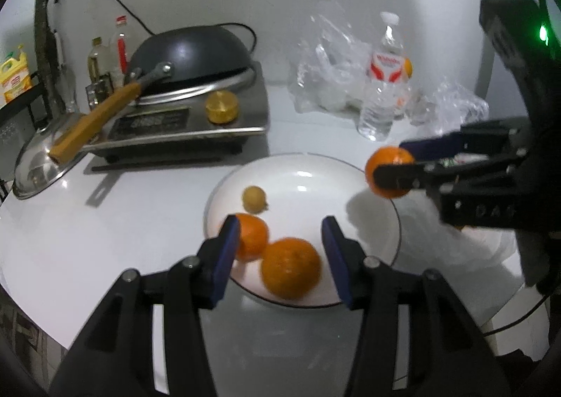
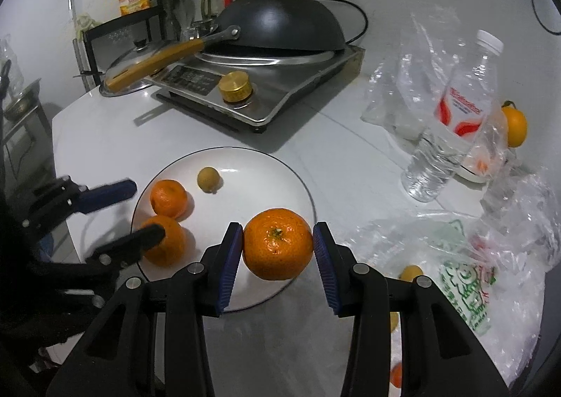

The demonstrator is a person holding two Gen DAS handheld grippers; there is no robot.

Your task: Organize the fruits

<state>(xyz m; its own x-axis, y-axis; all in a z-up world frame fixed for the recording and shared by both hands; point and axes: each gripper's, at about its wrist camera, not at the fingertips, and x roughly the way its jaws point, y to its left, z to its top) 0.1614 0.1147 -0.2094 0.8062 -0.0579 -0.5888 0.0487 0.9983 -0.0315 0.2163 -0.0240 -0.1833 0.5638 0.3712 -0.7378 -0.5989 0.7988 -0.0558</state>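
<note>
Above the white plate (image 2: 298,183), right gripper (image 2: 278,250) jaws clamp an orange (image 2: 277,249), while left gripper (image 1: 280,250) jaws stand open w/ nothing gripped, near two oranges (image 1: 291,267).

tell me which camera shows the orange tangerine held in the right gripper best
The right wrist view: the orange tangerine sits centred between the right gripper's blue pads, stem end facing the camera, above the white plate. The left wrist view shows it small at the side, partly covered by a black finger.
</note>
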